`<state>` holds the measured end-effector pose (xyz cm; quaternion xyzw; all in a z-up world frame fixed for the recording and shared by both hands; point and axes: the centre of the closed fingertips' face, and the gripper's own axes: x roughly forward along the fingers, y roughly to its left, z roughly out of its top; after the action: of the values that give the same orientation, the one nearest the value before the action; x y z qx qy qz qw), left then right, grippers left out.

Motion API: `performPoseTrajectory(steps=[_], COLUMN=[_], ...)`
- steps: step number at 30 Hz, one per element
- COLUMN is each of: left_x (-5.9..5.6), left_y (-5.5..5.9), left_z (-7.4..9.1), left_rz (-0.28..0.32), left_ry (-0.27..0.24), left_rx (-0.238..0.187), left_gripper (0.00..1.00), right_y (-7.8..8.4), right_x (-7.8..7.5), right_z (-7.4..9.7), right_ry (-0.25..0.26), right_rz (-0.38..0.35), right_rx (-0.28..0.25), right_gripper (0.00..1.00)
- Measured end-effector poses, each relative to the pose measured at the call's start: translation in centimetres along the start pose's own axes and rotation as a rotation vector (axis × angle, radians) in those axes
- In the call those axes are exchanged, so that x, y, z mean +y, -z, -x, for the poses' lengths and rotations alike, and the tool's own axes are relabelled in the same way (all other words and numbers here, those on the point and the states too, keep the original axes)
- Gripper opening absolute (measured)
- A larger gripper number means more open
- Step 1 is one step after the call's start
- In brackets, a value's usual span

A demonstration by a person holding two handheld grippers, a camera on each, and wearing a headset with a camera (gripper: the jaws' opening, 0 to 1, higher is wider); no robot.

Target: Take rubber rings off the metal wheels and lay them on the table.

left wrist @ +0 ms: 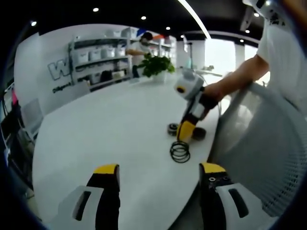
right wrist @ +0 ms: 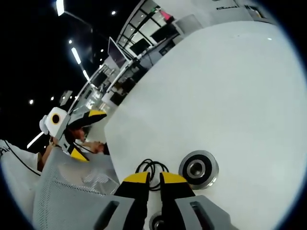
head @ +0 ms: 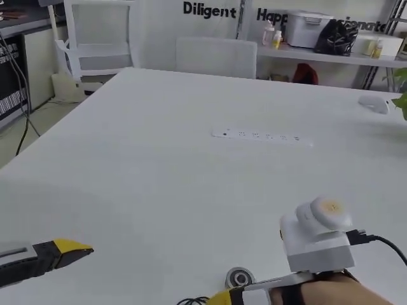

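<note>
Left tongs: You hold the left tongs (left wrist: 159, 168) level, well apart from the work and pointed across the tabletop (head: 191, 178) toward it. The jaws are spread wide with nothing between them.

Right tongs: Your right hand (head: 331, 291) tips the right tongs (right wrist: 154, 178) down at the near edge of the tabletop. The jaws are drawn almost together, leaving a thin slit.

Rubber rings: The rubber rings (right wrist: 152, 167) are thin black loops bunched together on the tabletop, right at the yellow tips of the right tongs. You cannot tell whether a loop is nipped in the slit.

Metal wheels: One metal wheel (right wrist: 198, 168) lies flat just beside the rings. It is round, with a dark outer band and a bright steel hub with a centre hole. A second wheel (right wrist: 156, 221) sits under the right tongs.

Materials: Both tongs have yellow tips on grey and black bodies. The tabletop is smooth, matte white. A white power strip (head: 261, 136) lies flat farther back.

Hard to see: In the head view the bottom edge cuts off the rings. The second wheel is mostly cut off in the right gripper view. In the left gripper view the wheels are small dark blobs on either side of the right tongs' tip.
</note>
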<state>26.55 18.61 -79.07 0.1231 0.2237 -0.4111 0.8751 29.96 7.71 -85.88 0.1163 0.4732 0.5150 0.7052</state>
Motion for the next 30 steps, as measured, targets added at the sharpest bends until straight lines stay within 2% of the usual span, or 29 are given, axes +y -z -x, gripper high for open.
performPoseTrajectory(steps=[9,13,18,22,30], left_x=[-0.1,-0.1,-0.2,-0.2,-0.3], left_y=[0.1,0.2,0.2,0.3,0.3], left_z=[0.0,0.0,0.0,0.0,-0.1], left_rz=[0.001,0.004,0.004,0.006,0.012], left_ry=[0.003,0.003,0.004,0.005,0.008], left_rx=[0.001,0.0,0.0,0.002,0.001], left_gripper=[0.68,0.68,0.68,0.69,0.69], right_y=[-0.9,-1.3,-1.6,-2.1,-3.2], right_x=[0.3,0.6,1.0,0.9,1.9], right_z=[0.8,1.1,1.6,2.0,2.9], right_ry=[0.0,0.003,0.002,0.036,0.028], right_rz=[0.028,0.069,0.148,0.235,0.34], right_rx=[-0.031,-0.038,-0.042,-0.047,-0.086], right_gripper=[0.09,0.12,0.17,0.22,0.31])
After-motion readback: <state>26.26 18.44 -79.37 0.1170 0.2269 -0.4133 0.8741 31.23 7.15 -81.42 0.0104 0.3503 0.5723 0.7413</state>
